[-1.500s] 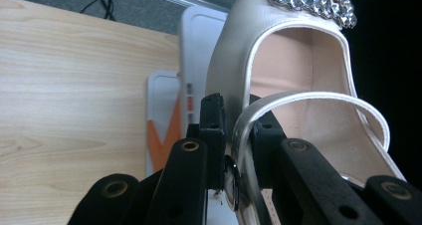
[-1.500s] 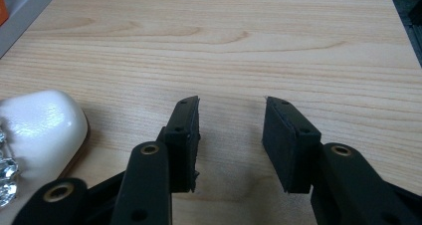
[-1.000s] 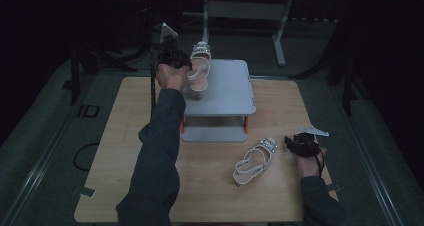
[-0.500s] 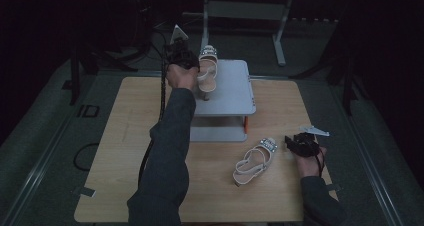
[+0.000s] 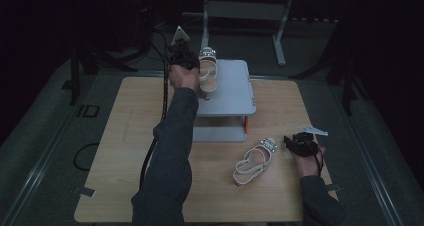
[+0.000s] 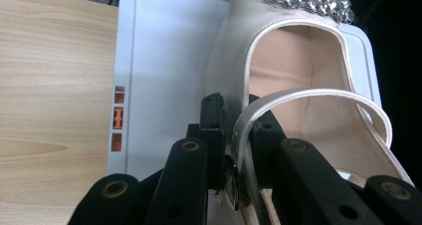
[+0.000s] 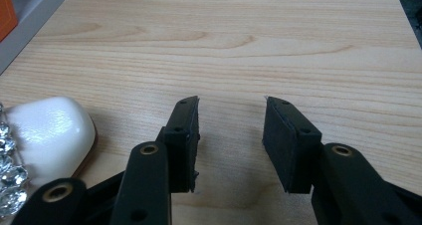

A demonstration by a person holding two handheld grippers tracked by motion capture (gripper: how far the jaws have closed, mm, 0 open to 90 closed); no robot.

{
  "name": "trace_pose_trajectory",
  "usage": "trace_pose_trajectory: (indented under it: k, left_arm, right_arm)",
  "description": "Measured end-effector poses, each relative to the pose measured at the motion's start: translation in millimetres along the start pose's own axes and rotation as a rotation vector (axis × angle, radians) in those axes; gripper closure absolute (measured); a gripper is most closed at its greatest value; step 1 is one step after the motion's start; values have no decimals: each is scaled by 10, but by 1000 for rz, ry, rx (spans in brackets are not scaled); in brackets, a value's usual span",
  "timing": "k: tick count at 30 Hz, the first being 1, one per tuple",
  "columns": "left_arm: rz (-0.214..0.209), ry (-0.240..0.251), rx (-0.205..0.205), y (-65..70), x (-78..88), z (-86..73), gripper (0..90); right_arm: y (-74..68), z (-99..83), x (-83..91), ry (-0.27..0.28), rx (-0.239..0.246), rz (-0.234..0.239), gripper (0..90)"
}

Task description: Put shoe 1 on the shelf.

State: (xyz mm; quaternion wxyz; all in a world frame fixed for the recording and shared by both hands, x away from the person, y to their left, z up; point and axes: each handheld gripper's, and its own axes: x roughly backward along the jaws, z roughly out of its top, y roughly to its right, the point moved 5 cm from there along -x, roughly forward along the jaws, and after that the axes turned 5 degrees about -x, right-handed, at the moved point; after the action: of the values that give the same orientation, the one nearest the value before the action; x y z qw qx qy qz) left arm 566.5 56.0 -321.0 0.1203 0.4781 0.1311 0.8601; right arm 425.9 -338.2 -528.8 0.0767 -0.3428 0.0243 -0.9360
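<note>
Sandal one (image 5: 208, 73), a cream open-toe shoe with a rhinestone band across the front, is sitting over the left part of the grey two-tier shelf's (image 5: 235, 93) upper deck, toe pointing toward the far side of the table. In the left gripper view the same sandal (image 6: 298, 80) is lying over the pale deck (image 6: 164, 60), with the peach insole exposed and the thin heel strap (image 6: 318, 98) arching across it. Whether the sole is resting fully on the deck cannot be told.

The left gripper (image 6: 234, 135) is clamping that strap: its two black jaws are standing close together with the strap's near end pinched between them. In the high view the left gripper (image 5: 182, 56) is sitting at the sandal's left side, with the person's left hand (image 5: 181, 77) wrapped around it and the dark sleeve (image 5: 170, 156) reaching up from the bottom edge. A black cable (image 5: 157, 121) is hanging from the gripper alongside the forearm.

Sandal two (image 5: 255, 160), matching the first, is lying on the wooden table (image 5: 115, 161) in front of the shelf, toe toward the right gripper. The right gripper (image 5: 300, 142) is resting just beside that toe, held by the right hand (image 5: 307, 163). In the right gripper view its jaws are standing apart with bare wood (image 7: 278, 46) between them and nothing held; the right gripper (image 7: 230, 135) is hovering close to the tabletop, and the glossy white toe (image 7: 50, 133) with its rhinestones is lying just left of the jaws.
</note>
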Motion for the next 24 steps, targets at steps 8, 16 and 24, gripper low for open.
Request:
trace_pose_trajectory:
  k: [8, 16, 24]
  left_arm:
    - [2, -16, -9, -42, -38, -5, 808]
    - [-47, -3, -32, -55, -81, -24, 730]
    - [-109, 44, -96, -49, -112, -74, 504]
  right_arm:
    - [-25, -1, -11, -3, 11, 2, 573]
    - [-20, 0, -8, -3, 7, 2, 572]
    - [-24, -3, -12, -3, 12, 0, 571]
